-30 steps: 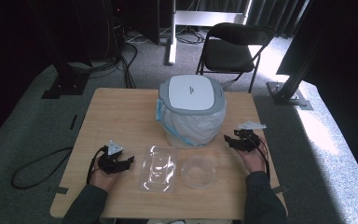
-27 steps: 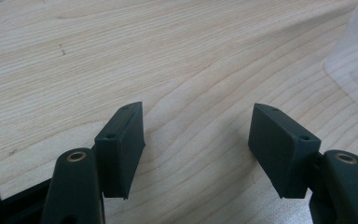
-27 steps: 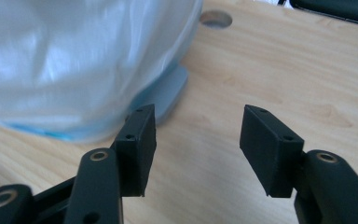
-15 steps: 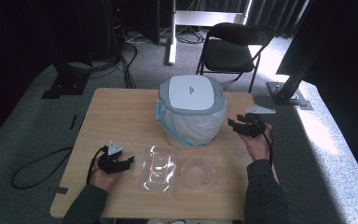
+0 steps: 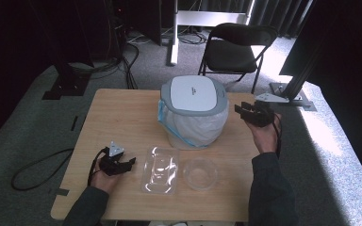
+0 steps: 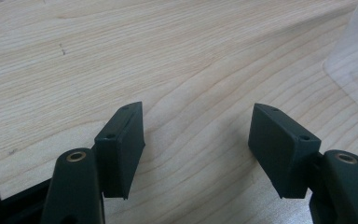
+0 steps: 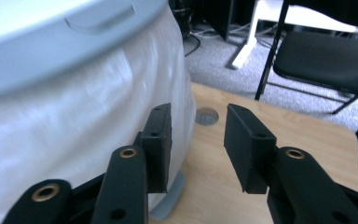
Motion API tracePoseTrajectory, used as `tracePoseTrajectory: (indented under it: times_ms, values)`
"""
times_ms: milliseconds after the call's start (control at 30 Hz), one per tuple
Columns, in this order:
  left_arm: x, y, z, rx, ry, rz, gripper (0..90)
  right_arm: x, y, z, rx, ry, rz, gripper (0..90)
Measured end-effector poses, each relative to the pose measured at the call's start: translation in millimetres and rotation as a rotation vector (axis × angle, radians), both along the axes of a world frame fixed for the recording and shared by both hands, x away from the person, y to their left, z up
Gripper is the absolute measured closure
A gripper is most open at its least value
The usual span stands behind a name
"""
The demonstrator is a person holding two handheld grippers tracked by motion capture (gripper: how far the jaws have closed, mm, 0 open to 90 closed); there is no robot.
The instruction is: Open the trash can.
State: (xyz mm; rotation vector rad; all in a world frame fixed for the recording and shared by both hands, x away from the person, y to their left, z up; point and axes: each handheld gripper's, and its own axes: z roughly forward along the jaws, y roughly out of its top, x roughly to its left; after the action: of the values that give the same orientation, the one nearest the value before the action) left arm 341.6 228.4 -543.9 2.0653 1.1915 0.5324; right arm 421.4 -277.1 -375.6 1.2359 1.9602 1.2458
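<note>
One round bin lined with a white plastic bag and capped by a grey-and-white lid (image 5: 194, 113) stands on the one pale wooden table (image 5: 122, 117). In front of that bin lie one clear plastic tray (image 5: 160, 169) and one clear round bowl (image 5: 200, 173). One black folding chair (image 5: 238, 49) stands behind the bin, and two black handheld grippers are in view, one on each side of it (image 5: 131, 162) (image 5: 238, 109).

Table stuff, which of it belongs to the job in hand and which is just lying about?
In the job:
- bin, lidded, with a white liner
- right gripper, raised beside the bin, jaws just been closing, nothing between them

Lying about:
- clear tray
- clear bowl
- left gripper, open, resting on the table
- chair behind
</note>
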Motion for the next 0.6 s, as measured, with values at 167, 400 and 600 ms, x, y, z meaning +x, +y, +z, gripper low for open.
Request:
tracePoseTrajectory:
  times_ms: [167,400,600]
  values:
    - [0.0,0.1,0.1,0.002,-0.001,-0.001,36.1,-0.6,6.6,22.2,-0.022,-0.045,0.009,70.5]
    - [0.0,-0.1,0.0,0.0,-0.001,0.001,36.1,2.2,19.8,42.4,-0.012,-0.082,0.05,81.2]
    - [0.0,-0.1,0.0,0.0,-0.001,0.001,36.1,11.3,41.2,50.5,-0.035,-0.084,0.082,81.2]
